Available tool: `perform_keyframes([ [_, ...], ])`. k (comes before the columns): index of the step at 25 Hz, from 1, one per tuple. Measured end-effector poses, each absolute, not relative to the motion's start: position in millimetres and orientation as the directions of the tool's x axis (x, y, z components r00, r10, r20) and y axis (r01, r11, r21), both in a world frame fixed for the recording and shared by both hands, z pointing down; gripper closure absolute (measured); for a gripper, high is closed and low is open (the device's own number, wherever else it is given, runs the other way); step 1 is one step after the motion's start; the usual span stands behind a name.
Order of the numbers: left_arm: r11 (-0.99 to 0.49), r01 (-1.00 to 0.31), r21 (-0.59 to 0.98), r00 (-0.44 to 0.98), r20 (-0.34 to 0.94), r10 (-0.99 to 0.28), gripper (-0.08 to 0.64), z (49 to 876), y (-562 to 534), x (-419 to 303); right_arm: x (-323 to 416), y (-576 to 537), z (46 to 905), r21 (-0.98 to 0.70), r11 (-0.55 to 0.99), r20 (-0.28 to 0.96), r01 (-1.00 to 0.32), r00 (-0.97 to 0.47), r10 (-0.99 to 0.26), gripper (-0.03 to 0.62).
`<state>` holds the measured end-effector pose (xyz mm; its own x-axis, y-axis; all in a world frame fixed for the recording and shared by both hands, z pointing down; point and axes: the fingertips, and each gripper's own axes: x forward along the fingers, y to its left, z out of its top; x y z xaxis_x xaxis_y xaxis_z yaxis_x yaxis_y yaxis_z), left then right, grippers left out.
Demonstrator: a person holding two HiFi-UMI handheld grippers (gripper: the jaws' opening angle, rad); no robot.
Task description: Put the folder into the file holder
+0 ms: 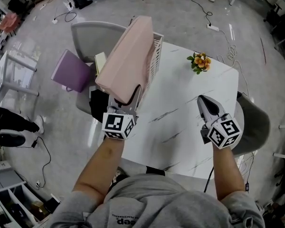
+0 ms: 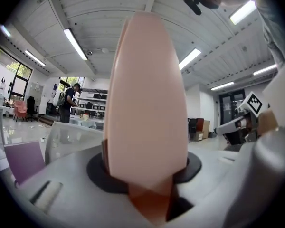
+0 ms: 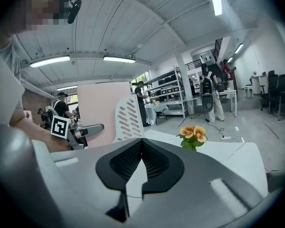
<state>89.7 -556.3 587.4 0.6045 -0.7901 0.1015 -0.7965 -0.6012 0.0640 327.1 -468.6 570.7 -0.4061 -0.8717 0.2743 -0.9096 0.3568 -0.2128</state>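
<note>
One pink folder (image 1: 128, 56), clenched in the left hand-held gripper (image 1: 125, 104), runs lengthwise straight ahead, alongside the file holder (image 1: 155, 61).

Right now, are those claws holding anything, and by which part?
The left gripper clamps the pink folder at its lower end, the folder standing between its jaws. The right gripper holds nothing.

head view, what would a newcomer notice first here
The big pink folder, gripped at its lower end by the left tool and raised at a tilt beside the white slotted file holder at the far left corner of the white marble table. Next, the orange flowers on its far side, and the right tool, shut and empty, above its near right part.
</note>
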Motion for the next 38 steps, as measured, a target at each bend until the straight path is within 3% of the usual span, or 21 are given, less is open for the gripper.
perform_keyframes([
  [10,-0.652,-0.754,0.083,0.654,0.201,-0.730,0.250,600.4,-530.6,90.2,309.9,-474.8,564.5,-0.221,0.383,0.261,-0.897,-0.433,-0.863,0.588],
  [26,-0.650,-0.734,0.195,0.677,0.149,-0.720,0.218,560.6,-461.3,0.8,241.0,-461.7,529.6,-0.153,0.432,0.260,-0.889,-0.458,-0.850,0.588],
  [31,-0.640,-0.744,0.191,0.666,0.136,-0.733,0.282,543.8,-432.7,-64.4,183.4,-444.6,512.4,-0.123,0.458,0.256,-0.880,-0.474,-0.842,0.588],
  [38,-0.578,-0.796,0.179,0.602,0.144,-0.785,0.441,533.4,-392.8,-173.1,79.1,-423.8,491.5,-0.099,0.534,0.239,-0.840,-0.541,-0.806,0.588],
])
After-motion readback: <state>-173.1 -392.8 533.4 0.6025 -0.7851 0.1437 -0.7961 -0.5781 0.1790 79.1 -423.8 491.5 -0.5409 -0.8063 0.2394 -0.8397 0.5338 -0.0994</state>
